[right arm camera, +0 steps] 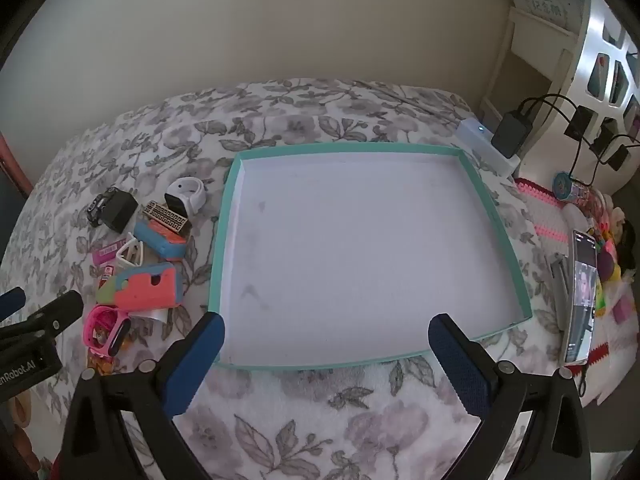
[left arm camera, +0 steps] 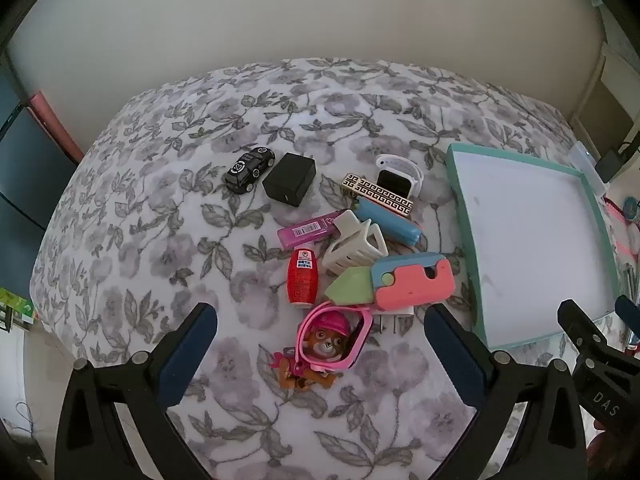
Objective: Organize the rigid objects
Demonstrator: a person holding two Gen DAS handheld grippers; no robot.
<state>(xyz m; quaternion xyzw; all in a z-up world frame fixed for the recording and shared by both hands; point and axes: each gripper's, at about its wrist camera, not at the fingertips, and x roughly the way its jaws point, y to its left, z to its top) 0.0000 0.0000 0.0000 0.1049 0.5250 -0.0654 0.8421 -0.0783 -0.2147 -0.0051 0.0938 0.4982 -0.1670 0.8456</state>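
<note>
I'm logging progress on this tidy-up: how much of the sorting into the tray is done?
Nothing looks done: the teal tray holds nothing. Nothing is in hand: the left gripper and right gripper are open and empty. All is left: the toy car, black charger, white hair clip, red bottle and pink watch lie piled beside the tray.

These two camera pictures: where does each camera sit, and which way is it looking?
Left wrist: on the left gripper, looking down between its open fingers at the toy pile around the pink watch.
Right wrist: on the right gripper, looking down between its open fingers at the teal tray.
Shared: tray, toy pile, floral cloth; each shows the other gripper.
</note>
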